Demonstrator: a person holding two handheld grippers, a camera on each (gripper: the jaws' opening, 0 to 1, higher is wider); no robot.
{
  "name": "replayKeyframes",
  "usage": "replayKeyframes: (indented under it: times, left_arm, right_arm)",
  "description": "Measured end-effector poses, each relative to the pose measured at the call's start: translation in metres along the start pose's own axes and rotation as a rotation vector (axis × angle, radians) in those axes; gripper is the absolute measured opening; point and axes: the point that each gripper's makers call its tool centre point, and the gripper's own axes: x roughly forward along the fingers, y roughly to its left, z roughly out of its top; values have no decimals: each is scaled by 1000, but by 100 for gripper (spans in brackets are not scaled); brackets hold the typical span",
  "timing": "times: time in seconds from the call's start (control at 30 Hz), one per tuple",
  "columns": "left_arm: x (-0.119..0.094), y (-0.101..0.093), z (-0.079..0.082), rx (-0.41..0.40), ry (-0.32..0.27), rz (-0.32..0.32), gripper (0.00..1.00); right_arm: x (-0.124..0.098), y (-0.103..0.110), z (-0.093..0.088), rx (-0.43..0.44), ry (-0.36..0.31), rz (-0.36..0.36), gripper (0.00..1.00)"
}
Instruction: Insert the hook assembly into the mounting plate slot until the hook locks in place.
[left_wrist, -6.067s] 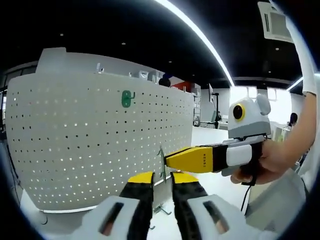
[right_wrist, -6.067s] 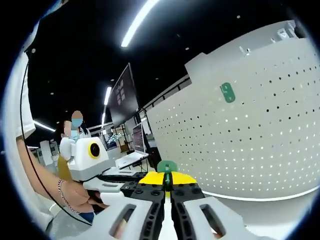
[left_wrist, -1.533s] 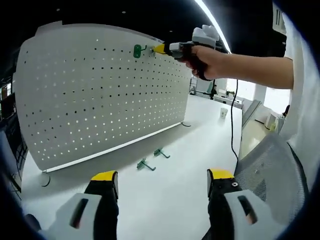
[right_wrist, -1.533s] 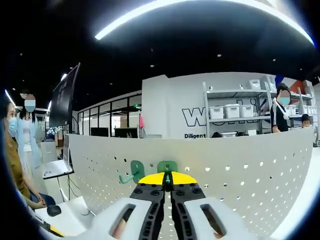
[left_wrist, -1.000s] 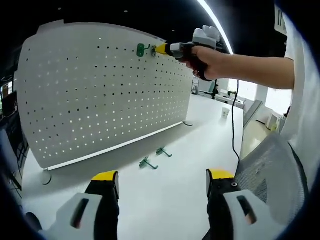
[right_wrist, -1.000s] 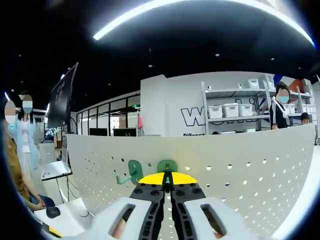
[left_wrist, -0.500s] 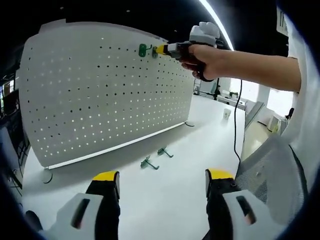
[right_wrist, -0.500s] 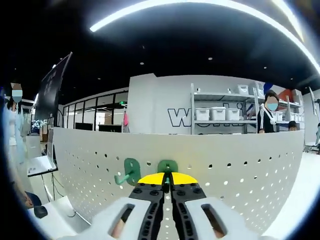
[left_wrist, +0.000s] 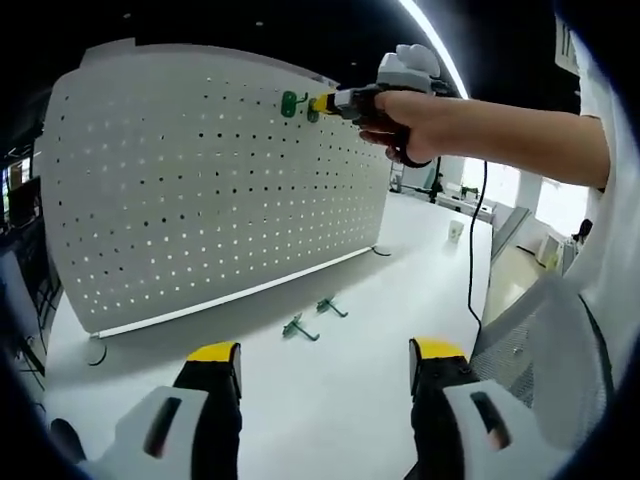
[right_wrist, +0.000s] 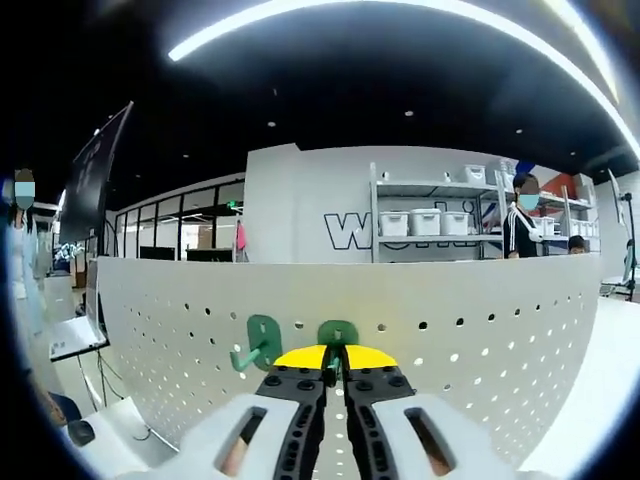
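- The right gripper (right_wrist: 335, 372) has its fingers pinched together on a green hook (right_wrist: 337, 335), whose back plate stands upright just past the yellow tips, flat against the white pegboard (right_wrist: 480, 340).
- In the left gripper view the same right gripper (left_wrist: 322, 102) reaches up to the top row of holes in the pegboard (left_wrist: 200, 190); the held hook (left_wrist: 313, 108) sits straight ahead of its fingers, at the board's face.
- A mounted green hook (right_wrist: 258, 342) hangs immediately to the left of the held one, its arm pointing out from the board, so the two are close neighbours on the same row.
- The hook's prongs point into the board along the gripper's own forward line; I judge the coming push runs straight along that line. Whether the hook has already locked cannot be told.
- The left gripper (left_wrist: 315, 365) hangs low over the white worktop (left_wrist: 380, 300) with its fingers spread wide and nothing between them, well apart from the board's top.
- Two spare green hooks (left_wrist: 312, 317) lie on the worktop near the board's foot.
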Motion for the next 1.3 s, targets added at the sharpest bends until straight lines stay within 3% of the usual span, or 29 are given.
replayKeyframes:
  times: [0.2, 0.63, 0.87, 0.97, 1.3]
  left_arm:
    - [0, -1, 0, -5, -2, -1, 70]
    - [4, -2, 4, 1, -5, -7, 70]
    - [4, -4, 3, 3, -1, -10, 70]
    - [4, -4, 4, 2, 0, -9, 70]
    - [4, -5, 3, 4, 1, -10, 70]
  right_arm:
    - [-3, -1, 0, 24, -5, 27, 4]
    - [-11, -5, -2, 33, -40, 174, 31]
    - [-19, 11, 1, 13, -63, 296, 41]
    - [-21, 11, 1, 22, -72, 313, 47]
    - [-25, 11, 3, 36, -75, 360, 47]
